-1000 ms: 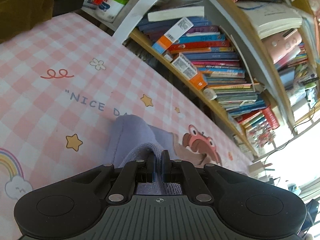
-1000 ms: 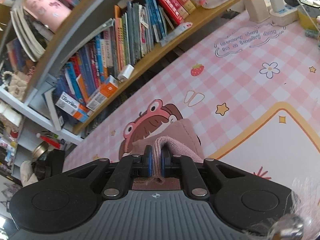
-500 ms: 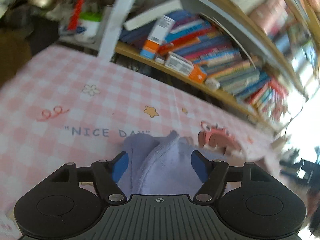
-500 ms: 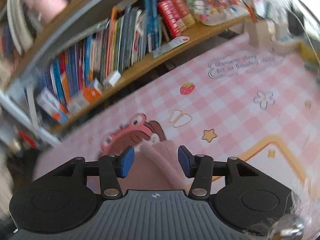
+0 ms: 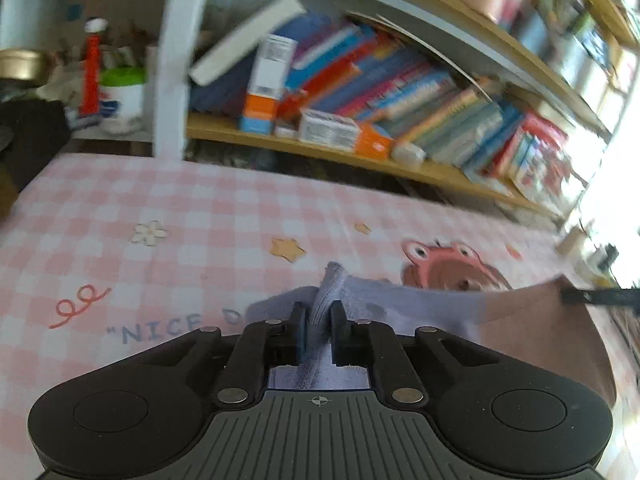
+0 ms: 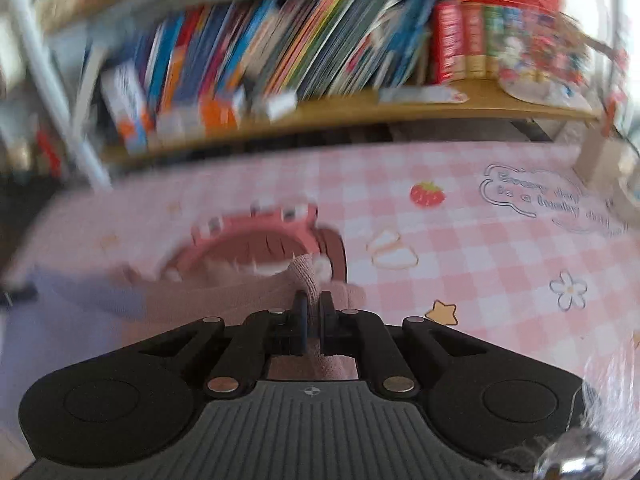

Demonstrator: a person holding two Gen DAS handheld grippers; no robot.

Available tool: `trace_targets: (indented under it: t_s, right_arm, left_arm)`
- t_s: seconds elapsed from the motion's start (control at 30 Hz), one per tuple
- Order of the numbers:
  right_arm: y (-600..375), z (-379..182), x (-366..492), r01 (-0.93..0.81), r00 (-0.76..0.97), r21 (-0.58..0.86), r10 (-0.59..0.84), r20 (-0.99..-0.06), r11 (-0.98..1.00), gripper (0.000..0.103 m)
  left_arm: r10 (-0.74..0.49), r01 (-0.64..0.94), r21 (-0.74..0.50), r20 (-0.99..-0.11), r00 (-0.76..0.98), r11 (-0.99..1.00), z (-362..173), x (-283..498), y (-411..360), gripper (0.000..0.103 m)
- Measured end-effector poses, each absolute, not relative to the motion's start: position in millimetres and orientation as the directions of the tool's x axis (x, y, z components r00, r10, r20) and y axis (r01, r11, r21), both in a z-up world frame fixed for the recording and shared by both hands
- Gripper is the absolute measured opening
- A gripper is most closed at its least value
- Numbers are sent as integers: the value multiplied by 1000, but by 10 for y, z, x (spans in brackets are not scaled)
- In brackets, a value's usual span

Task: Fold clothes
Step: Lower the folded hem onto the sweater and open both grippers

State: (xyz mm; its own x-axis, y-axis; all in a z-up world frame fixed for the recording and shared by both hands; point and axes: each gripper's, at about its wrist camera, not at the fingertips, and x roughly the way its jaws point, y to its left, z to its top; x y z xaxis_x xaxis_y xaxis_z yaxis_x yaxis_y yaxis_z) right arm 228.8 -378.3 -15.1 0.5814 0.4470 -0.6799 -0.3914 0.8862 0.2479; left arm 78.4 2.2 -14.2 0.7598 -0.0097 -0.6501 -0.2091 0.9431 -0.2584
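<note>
The pink checked table [image 5: 168,216] lies flat and bare in front of the left gripper [image 5: 319,330] and off to its left; a hand could slide there. The right gripper [image 6: 313,326] has bare cloth ahead and to its right too. The cloth [image 5: 420,308] stretches between the two grippers and blocks the middle; the bookshelf [image 5: 360,152] full of books stands like a wall at the table's far edge.
</note>
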Motion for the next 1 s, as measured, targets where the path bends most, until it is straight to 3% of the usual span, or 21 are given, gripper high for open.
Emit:
trace_targets:
  t_s: [0.17,0.43,0.5,0.53,0.57,0.6,0.7,0.73,0.9,1.0]
  right_arm:
    - [-3818,-482,2505,-288,527,309,420,-739,906,5]
    - [-3834,-511,2527,-299,528,315,431,-732,901,6]
    - [-3847,-477,2508,-296,542,285,406,-736,912,20]
    - [-3853,-460,2499,-294,549,270,394,-737,917,38]
    - [-3859,-439,2479,-296,554,258,386,-738,919,45]
    - [-3865,-415,2453,-301,558,248,381,-738,921,45]
    - [-3896,-342,2327,-318,576,216,369,-729,923,54]
    - [-3909,-318,2272,-325,584,206,367,-724,923,60]
    - [-3976,-257,1981,-350,618,144,343,-708,926,78]
    - [-3991,-267,1816,-362,630,73,302,-716,929,81]
  left_arm:
    - [-2,-274,-291,-688,726,917,-373,932,146,5]
    - [-16,-287,-345,-663,749,894,-421,909,209,11]
    - [-11,-292,-349,-658,753,890,-382,895,206,12]
    - [-6,-296,-350,-654,756,889,-353,885,200,15]
    - [9,-306,-348,-647,763,886,-313,866,193,17]
    - [26,-315,-345,-637,770,884,-266,835,184,23]
    - [96,-344,-319,-595,798,883,-106,674,123,61]
    - [109,-342,-312,-578,809,886,-59,598,86,67]
    - [124,-335,-278,-573,810,900,54,348,-90,71]
    - [139,-347,-255,-589,796,903,64,215,-226,76]
